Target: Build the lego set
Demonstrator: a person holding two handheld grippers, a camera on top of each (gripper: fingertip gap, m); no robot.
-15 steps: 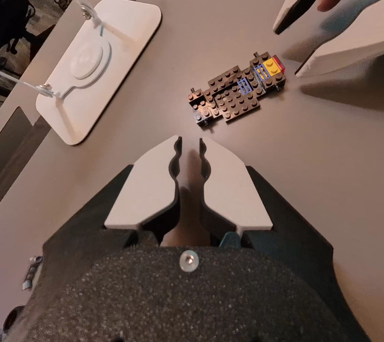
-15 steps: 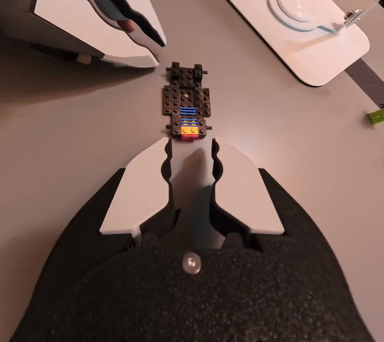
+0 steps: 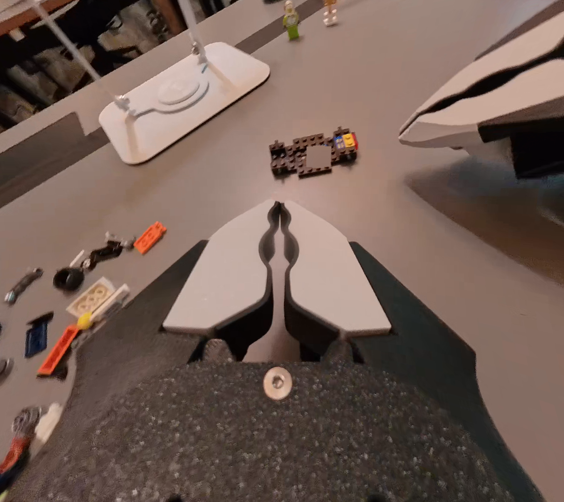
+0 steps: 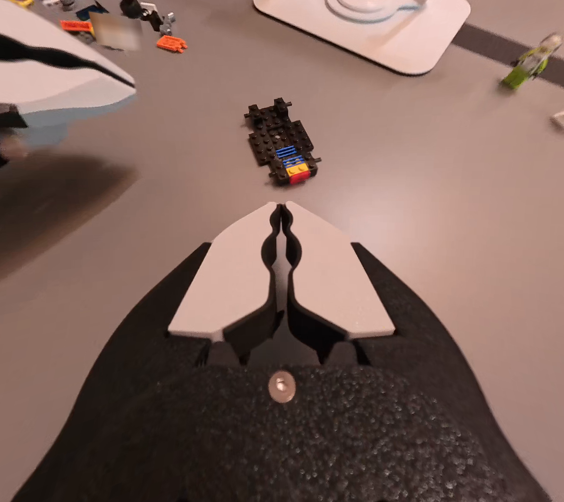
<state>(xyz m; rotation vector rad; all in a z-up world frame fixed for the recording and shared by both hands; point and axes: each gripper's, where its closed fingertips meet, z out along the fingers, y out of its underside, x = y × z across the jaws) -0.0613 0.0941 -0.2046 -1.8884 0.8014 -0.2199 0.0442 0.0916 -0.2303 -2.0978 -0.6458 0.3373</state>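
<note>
Both my grippers pulled back since earlier, left gripper (image 3: 279, 206) and right gripper (image 4: 282, 208) jaws closed empty, black lego chassis (image 4: 282, 140) ahead of tips.

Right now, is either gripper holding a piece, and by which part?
Nothing is held. The left gripper and right gripper are both shut on nothing, tips together. The black chassis lies free on the table between them.

Right claw (image 4: 282, 205) closed, empty, above tabletop (image 4: 396, 197). Black lego chassis (image 4: 282, 140) just ahead, apart from it. Left claw (image 4: 116, 81) at left, tips together. Loose pieces (image 4: 122, 11) far left.
</note>
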